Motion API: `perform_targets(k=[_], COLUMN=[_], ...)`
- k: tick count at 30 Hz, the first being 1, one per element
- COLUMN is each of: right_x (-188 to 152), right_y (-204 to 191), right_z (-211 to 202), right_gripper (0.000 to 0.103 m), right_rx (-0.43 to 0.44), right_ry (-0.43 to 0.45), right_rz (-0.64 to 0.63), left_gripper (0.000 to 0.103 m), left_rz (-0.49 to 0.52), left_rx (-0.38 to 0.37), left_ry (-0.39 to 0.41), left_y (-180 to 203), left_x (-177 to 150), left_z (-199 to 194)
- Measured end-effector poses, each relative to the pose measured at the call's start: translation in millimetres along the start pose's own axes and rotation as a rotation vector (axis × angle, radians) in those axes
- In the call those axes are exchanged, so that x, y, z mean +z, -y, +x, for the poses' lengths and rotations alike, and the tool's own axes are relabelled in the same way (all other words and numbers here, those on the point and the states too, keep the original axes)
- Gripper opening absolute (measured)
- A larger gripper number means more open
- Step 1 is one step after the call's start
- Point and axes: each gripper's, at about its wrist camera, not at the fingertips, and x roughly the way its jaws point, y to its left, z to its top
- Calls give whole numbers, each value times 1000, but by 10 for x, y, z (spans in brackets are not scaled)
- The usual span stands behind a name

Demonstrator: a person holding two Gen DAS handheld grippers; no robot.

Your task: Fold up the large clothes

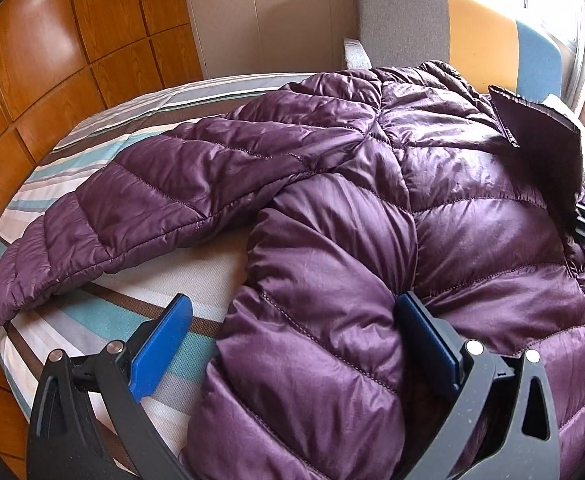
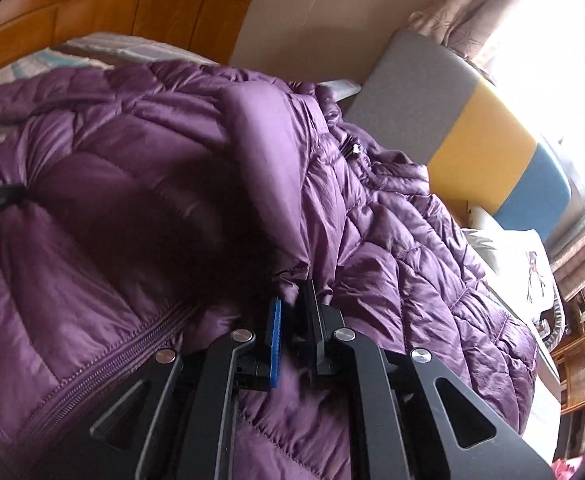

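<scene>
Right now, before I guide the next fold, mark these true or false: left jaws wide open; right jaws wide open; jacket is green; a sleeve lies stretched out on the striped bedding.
1. Left gripper stands wide open: true.
2. Right gripper stands wide open: false; its jaws are shut, pinching a flap of the jacket.
3. The jacket is green: false; it is purple and quilted.
4. A sleeve lies stretched out on the striped bedding: true.
</scene>
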Motion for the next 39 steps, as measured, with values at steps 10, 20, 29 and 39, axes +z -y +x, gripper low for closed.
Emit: perform_targets(k=[10,20,29,39], right_x=[-296,-967,-1182,-911], right_y=[421,1180,1659,1652], right_z=[-605,-818,-816,-156], right_gripper=[79,62,46,45], right_rx=[10,-252,-299,-143], right_ry=[87,-18,-21,-100], right_rz=[226,609,800,789], left_gripper=[101,94,8,14], left_rz=[24,109,66,24], left_rx=[-44,-211,-280,-236], left_ry=[101,118,23,24], left_y=[151,1057,1090,693], left_x=[254,915,833,642], left_z=[-370,-169,38,132])
